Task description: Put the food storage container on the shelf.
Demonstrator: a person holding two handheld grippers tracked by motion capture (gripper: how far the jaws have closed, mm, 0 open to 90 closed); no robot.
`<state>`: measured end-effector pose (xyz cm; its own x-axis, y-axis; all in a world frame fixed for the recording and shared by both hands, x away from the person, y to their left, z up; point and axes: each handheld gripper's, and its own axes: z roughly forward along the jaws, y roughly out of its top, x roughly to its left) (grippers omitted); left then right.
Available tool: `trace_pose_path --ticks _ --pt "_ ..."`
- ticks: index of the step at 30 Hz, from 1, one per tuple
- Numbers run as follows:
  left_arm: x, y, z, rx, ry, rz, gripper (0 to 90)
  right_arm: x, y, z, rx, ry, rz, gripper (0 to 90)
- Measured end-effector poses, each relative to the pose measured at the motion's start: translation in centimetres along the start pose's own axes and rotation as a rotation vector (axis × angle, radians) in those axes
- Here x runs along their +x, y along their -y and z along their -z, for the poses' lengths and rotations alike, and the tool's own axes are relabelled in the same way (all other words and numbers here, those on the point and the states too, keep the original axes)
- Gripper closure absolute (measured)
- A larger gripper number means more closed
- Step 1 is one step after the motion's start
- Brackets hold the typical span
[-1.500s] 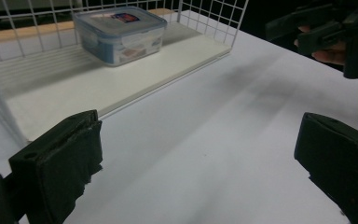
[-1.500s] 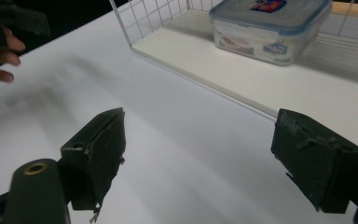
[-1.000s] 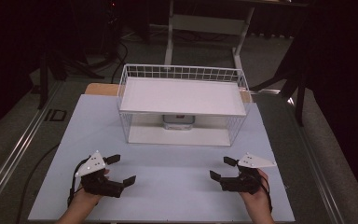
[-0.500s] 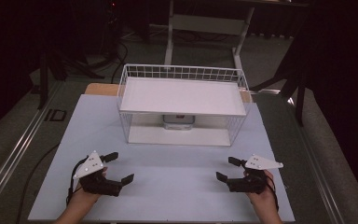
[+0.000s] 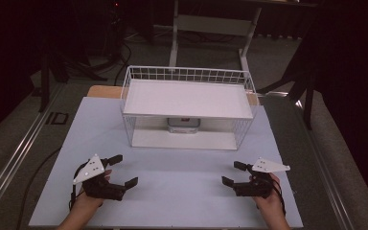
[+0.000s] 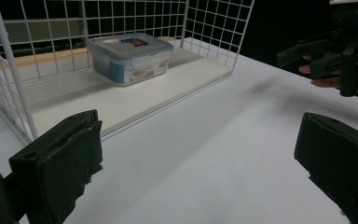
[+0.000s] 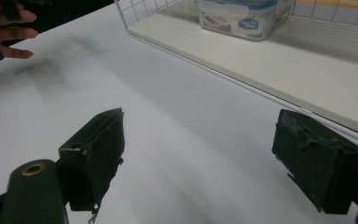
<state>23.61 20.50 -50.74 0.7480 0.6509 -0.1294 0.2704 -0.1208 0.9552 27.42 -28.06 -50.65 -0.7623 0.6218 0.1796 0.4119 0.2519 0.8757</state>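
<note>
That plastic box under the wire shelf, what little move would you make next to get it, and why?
Probably ease the left gripper forward toward the lidded plastic box. Both grippers rest on the white table with jaws wide open and nothing held. The box sits at the back of the wire rack, under its upper shelf, with the front side open.

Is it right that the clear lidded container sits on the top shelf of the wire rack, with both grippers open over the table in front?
Not quite. The container sits on the bottom shelf of the wire rack, under the top board, as the left gripper view shows. The rest holds: the left gripper and right gripper are open in front of it.
</note>
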Motion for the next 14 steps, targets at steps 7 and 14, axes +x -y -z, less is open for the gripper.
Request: trace_pose_path --ticks 7,14 --pt "0.0 -0.1 -0.04 -0.008 0.006 0.003 1.8 -0.56 0.01 0.21 -0.019 0.015 -0.014 16.6" --pt "0.16 -0.13 0.11 -0.017 0.005 0.017 1.8 -1.01 0.01 0.6 -0.038 0.039 -0.031 16.6"
